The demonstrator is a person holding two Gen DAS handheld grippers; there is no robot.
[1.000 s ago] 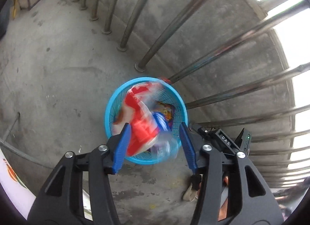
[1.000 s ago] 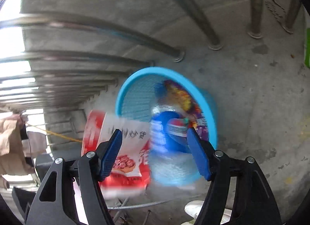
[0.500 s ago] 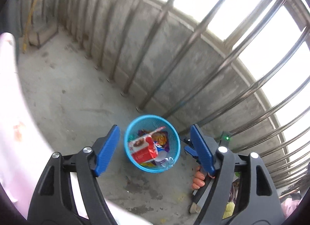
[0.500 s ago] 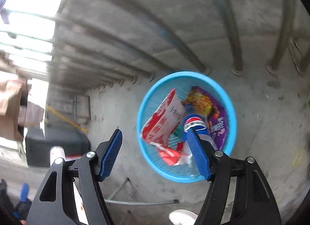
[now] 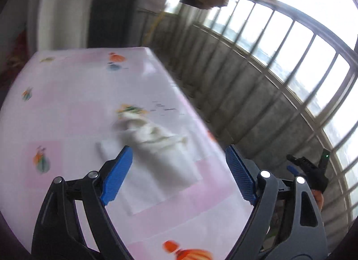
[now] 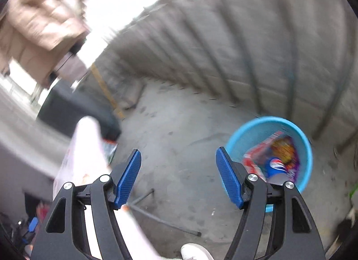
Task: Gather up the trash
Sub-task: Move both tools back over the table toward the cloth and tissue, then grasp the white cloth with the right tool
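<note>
- we see one crumpled white tissue (image 5: 154, 134) left on the pink patterned tablecloth (image 5: 67, 94).
- our left gripper (image 5: 176, 175) hovers wide above it, empty.
- our right gripper (image 6: 179, 177), also wide, holds nothing.
- the round blue mesh basket (image 6: 306, 148) on the floor already holds wrappers.

Home balcony: railing (image 5: 290, 63), tablecloth (image 5: 67, 103).

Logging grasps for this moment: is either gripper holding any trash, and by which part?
Nothing is held. The left gripper is open above the crumpled tissue; the right gripper is open over bare floor.
</note>
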